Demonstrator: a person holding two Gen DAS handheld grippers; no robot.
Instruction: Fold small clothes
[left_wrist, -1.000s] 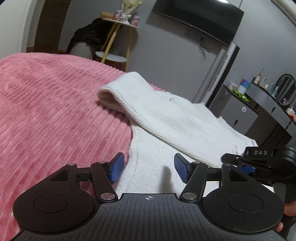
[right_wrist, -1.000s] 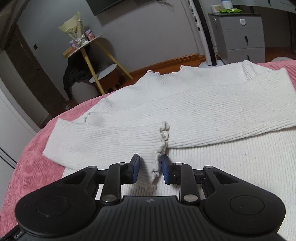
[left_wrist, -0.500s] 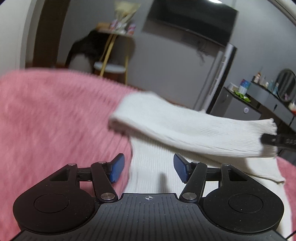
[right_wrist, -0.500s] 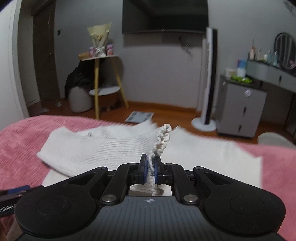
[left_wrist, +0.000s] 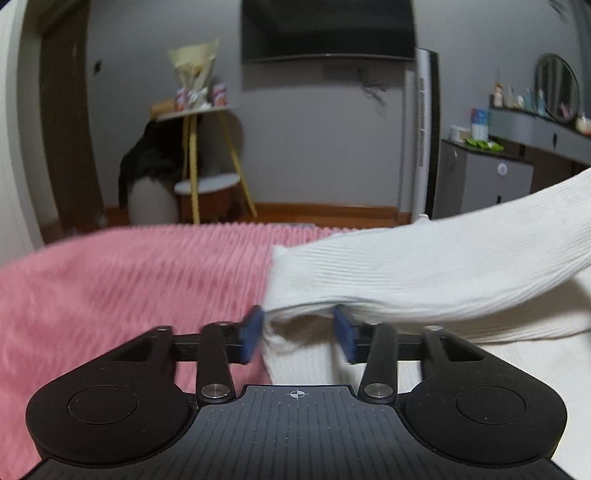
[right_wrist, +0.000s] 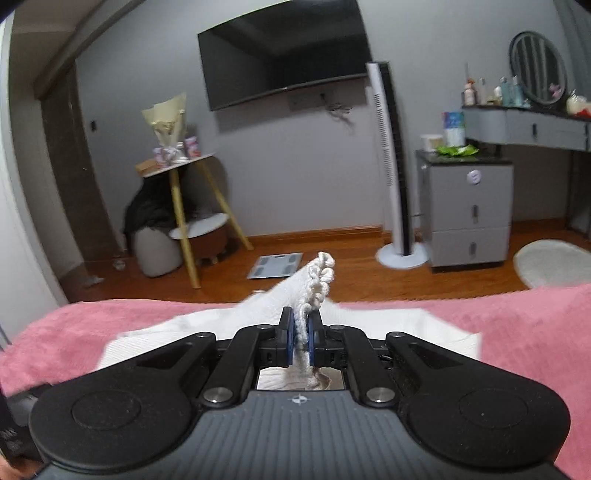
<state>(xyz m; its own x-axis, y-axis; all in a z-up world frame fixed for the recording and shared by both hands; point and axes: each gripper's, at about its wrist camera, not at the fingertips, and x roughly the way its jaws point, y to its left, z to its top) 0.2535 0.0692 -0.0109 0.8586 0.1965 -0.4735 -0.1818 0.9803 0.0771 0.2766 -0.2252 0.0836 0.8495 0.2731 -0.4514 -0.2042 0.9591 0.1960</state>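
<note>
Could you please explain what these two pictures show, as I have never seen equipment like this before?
There is no robot here: a person holds a two-fingered gripper in each hand, and a camera on each looks forward along its fingers. The black shape with blue pads at the bottom of each picture is that tool. One picture comes from the left gripper, the other from the right gripper. A white sweater lies on a pink blanket on a bed. The right gripper is shut on the frilled cuff of a sleeve, lifted off the bed. The left gripper's jaws are closing around the sweater's folded edge, which lies between them.
</note>
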